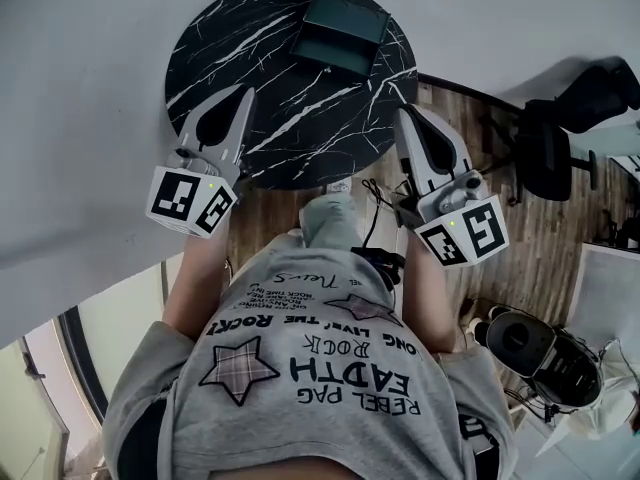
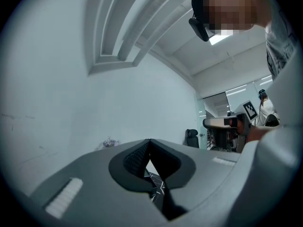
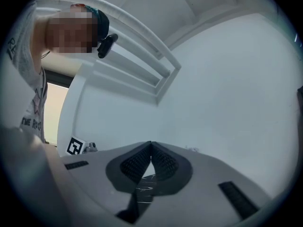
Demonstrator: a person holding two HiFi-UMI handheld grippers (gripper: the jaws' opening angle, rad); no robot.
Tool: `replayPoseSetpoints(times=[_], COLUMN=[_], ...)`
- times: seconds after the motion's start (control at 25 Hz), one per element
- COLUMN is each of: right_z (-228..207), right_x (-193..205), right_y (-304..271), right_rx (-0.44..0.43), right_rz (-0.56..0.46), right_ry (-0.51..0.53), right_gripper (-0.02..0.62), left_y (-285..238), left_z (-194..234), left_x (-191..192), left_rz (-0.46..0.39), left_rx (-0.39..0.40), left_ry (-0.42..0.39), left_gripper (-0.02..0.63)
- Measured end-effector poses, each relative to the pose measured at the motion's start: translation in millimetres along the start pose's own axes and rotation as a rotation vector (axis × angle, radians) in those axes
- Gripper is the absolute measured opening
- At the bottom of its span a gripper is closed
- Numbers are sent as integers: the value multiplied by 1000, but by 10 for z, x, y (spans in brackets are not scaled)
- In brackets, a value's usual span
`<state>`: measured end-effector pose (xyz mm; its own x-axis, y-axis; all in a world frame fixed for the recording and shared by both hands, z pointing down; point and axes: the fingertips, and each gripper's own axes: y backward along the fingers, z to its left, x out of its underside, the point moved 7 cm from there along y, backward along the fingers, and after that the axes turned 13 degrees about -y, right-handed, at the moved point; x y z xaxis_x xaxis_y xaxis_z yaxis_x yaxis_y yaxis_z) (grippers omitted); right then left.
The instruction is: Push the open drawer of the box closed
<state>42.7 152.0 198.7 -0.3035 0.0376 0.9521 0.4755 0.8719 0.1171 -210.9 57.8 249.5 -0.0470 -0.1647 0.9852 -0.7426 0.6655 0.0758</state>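
A printed shirt (image 1: 310,368) is seen nearest. Left gripper (image 1: 243,93) and right gripper (image 1: 405,116) are held clenched, empty, at the marble table's (image 1: 225,28) near edge, apart from the box (image 1: 340,33).

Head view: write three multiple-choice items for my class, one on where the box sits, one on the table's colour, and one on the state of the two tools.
1. Where is the box on the round table?
A. near the far edge
B. at the near edge, between the tools
C. hanging off the left side

2. What colour is the table top?
A. plain white
B. black with white veins
C. red

3. How do the jaws of the left tool and right tool stand?
A. both wide apart
B. both together, empty
C. each shut on the box

Key: 1 A, the box lies beyond both tools; 2 B, white streaks cross the black top; 3 B, each gripper view shows pads meeting with nothing between.
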Motion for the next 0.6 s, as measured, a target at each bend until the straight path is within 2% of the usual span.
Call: replayPoseSetpoints(times=[0.28,0.6], right_z=[-584,-1275], right_x=[-64,-259], right_y=[-348,-704], right_rx=[-31,-65], right_rz=[21,34], right_ry=[-20,-70], right_gripper=[12,12], left_y=[-505,-1103], left_z=[138,240], left_x=[116,94], left_rz=[8,-34], left_rx=[-30,-38], left_ry=[12,25], left_gripper=[9,9])
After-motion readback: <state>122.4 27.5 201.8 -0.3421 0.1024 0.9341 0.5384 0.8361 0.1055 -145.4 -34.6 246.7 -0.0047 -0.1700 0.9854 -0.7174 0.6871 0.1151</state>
